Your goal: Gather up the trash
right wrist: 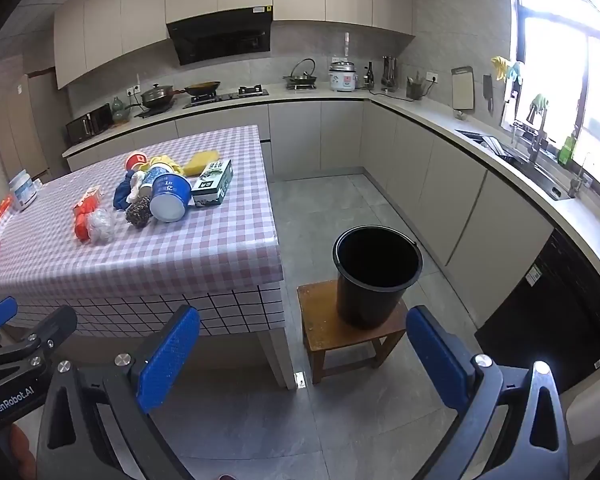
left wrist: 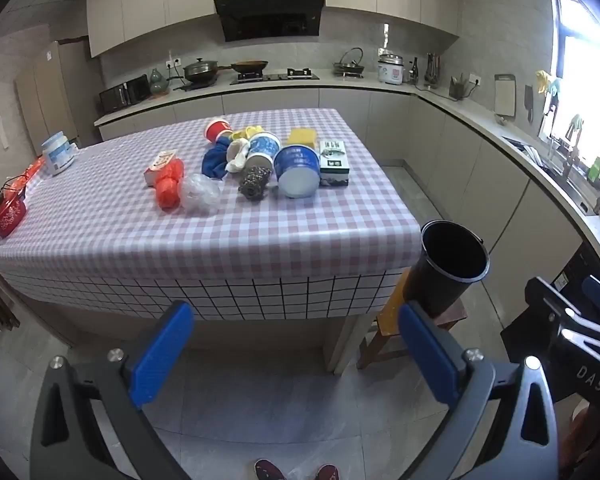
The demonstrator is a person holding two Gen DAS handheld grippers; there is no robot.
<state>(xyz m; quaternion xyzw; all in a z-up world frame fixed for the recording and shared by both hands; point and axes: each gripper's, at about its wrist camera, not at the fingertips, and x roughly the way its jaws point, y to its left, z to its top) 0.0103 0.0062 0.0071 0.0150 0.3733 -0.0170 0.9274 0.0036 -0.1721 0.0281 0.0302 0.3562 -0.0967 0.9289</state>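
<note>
You stand in a kitchen with pale cabinets, facing a table (left wrist: pixel 260 216) covered in a pink-and-white checked cloth. Your left gripper (left wrist: pixel 296 352) hangs in front of the table's near edge, below the tabletop, with its blue pads spread wide and nothing between them. Your right gripper (right wrist: pixel 304 356) is beside it, likewise spread wide and holding nothing, aimed at the floor between the table and a wooden stool (right wrist: pixel 348 332).

The trash lies well apart from both grippers, clustered on the far half of the table: an orange plastic bag (left wrist: pixel 170 186) touching a clear crumpled bag (left wrist: pixel 199 192), a dark scouring ball (left wrist: pixel 254 184), a blue cloth (left wrist: pixel 216 160), a red cup (left wrist: pixel 217 130) on its side, a blue tub (left wrist: pixel 298 170) lying with its base towards you, another tipped tub (left wrist: pixel 262 150) behind it, a yellow sponge (left wrist: pixel 303 136), and a small green-and-white box (left wrist: pixel 333 162).

A black bucket (right wrist: pixel 376 276) stands upright on the stool, just right of the table's corner. Its inside looks dark; you cannot tell whether anything lies in it.
</note>
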